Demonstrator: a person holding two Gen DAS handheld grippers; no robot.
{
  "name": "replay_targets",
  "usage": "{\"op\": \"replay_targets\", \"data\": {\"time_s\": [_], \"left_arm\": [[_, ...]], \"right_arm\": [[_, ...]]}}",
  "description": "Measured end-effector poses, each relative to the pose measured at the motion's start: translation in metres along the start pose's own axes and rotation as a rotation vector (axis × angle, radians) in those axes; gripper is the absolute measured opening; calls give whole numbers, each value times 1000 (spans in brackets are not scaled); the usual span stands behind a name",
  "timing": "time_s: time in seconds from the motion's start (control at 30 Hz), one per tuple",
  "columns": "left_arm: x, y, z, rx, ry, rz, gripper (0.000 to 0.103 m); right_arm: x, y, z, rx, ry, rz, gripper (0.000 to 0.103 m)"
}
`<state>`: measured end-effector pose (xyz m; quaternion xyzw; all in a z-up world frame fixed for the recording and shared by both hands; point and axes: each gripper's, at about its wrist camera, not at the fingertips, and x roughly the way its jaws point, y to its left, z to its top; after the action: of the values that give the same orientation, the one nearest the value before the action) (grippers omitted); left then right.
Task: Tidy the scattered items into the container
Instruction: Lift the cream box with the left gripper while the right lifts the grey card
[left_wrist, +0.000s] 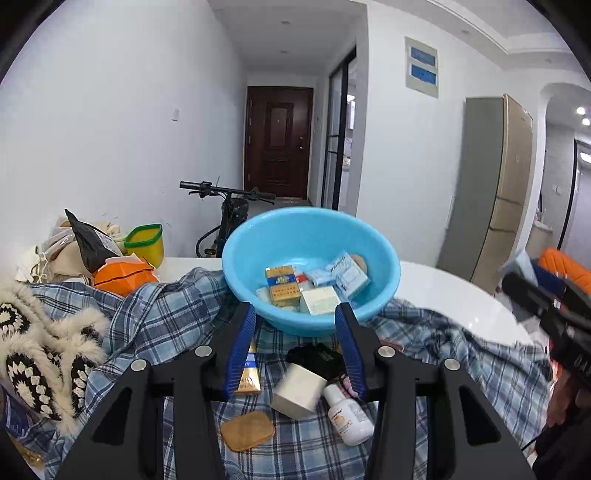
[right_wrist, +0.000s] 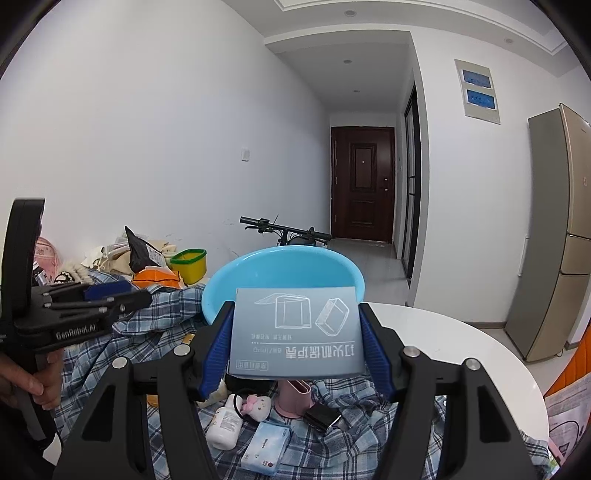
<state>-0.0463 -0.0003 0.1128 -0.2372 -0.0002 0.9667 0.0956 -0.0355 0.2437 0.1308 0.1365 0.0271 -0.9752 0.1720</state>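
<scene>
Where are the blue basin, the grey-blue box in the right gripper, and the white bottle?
blue basin (left_wrist: 295, 236): left wrist view, on its bare inner back wall.
grey-blue box (right_wrist: 295, 332): right wrist view, middle of its printed face.
white bottle (left_wrist: 349, 415): left wrist view, on its body, lying on the plaid cloth.

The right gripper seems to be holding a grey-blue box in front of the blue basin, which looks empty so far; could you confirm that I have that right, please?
Not quite: the blue basin is not empty. The left wrist view shows several small boxes already lying in it. The rest stands: in the right wrist view the right gripper holds the grey-blue box in front of the basin.
</scene>
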Motion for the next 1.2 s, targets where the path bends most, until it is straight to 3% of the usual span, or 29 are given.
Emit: {"op": "replay_targets", "data": {"time_s": [0.03,0.07,0.13,0.37,0.53,0.63,0.67,0.73,0.77,0.9,1.2], "left_arm": [[5,0,-4,4,22,1,50],[10,-1,-9,3,47,-4,61],[24,0,-19,-7,96,-21,68],[99,8,-53,14,298,-107,69],[144,4,-77,147,393,-90,69],[160,1,-85,206,408,-57,69],[163,2,-87,201,415,-61,65],[164,3,-88,178,409,-84,45],[162,3,-87,164,405,-81,43],[140,7,-78,81,352,-33,43],[89,23,-72,-120,296,-18,44]], "right_arm": [[1,0,-1,1,8,-1,62],[3,-2,-4,6,21,0,62],[7,-6,-9,28,46,9,62],[16,-14,-23,67,105,15,62],[20,-23,-30,86,130,9,62],[22,-27,-33,98,140,6,62],[23,-28,-34,103,142,6,62],[23,-28,-35,112,147,6,62],[24,-29,-36,115,150,6,62],[25,-31,-38,124,162,3,62],[34,-29,-50,155,205,33,62]]}}
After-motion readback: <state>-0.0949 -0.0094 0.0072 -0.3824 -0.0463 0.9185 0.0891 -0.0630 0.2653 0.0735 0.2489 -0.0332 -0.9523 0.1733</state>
